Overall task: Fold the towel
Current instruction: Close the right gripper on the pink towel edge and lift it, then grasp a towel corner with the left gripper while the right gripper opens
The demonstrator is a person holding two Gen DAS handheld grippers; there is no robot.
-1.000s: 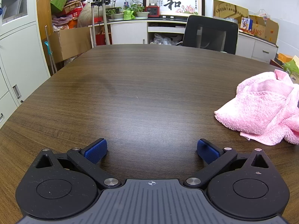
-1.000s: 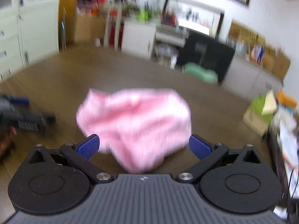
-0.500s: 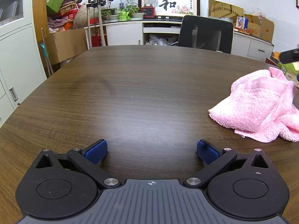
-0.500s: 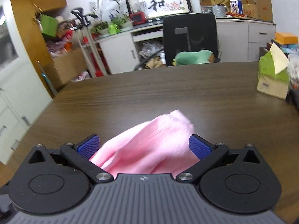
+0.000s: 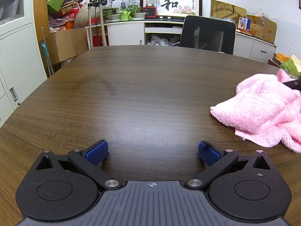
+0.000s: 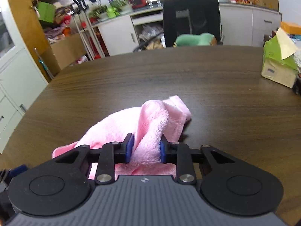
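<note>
A crumpled pink towel lies on the dark wooden table, at the right edge of the left wrist view. My left gripper is open and empty, low over the table, well to the left of the towel. In the right wrist view my right gripper is shut on a bunched fold of the pink towel, with blue pads pressing it from both sides. The rest of the towel trails left and back under the gripper.
A green and beige tissue box stands at the table's right edge. A black office chair is at the far side. White cabinets stand to the left, past the table edge.
My right gripper was open around the towel and has closed on a fold of it. My left gripper has stayed open and nearly still.
</note>
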